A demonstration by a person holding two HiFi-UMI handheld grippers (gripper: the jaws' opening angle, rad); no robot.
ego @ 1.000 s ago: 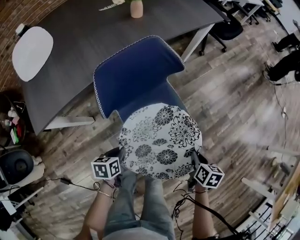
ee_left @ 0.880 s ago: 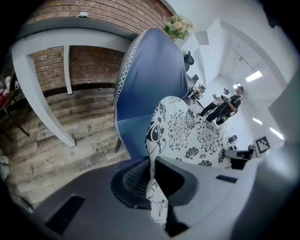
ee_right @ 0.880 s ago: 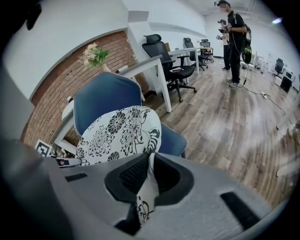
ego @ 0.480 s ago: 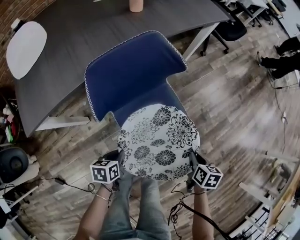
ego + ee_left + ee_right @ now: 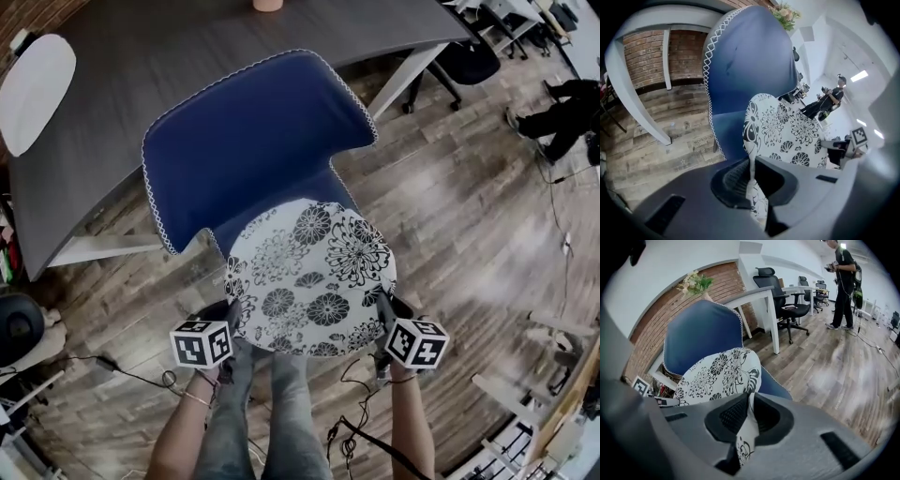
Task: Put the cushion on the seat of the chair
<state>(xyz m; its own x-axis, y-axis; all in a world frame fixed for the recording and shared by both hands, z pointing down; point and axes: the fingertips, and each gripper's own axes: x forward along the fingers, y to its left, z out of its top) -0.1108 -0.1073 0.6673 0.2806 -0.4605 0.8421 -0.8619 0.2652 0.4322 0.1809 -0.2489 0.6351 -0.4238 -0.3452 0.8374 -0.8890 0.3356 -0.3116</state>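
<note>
Cushion [image 5: 309, 277] in view: a round white pad printed with black flowers, held over the seat of the blue chair [image 5: 253, 141]. Its far edge lies toward the backrest and its near edge toward me. From the head view I cannot tell whether its underside touches the seat.

My left gripper [image 5: 228, 319] is clamped on the cushion's near-left edge. In the left gripper view the 2 jaws are pressed together on a thin fold of the printed fabric [image 5: 751, 180], and the rest of the cushion [image 5: 787, 131] spreads out beyond them in front of the chair's backrest [image 5: 745, 61].

My right gripper [image 5: 384, 319] pinches the near-right edge the same way. In the right gripper view its jaws are closed on a strip of fabric [image 5: 749, 420], with the cushion [image 5: 717, 373] lying ahead against the blue chair [image 5: 701, 331].

Behind the chair stands a dark desk [image 5: 187, 56], on a wood-plank floor [image 5: 469, 216]. Farther off, the right gripper view shows a black office chair [image 5: 783, 296] and a standing person [image 5: 843, 282].
</note>
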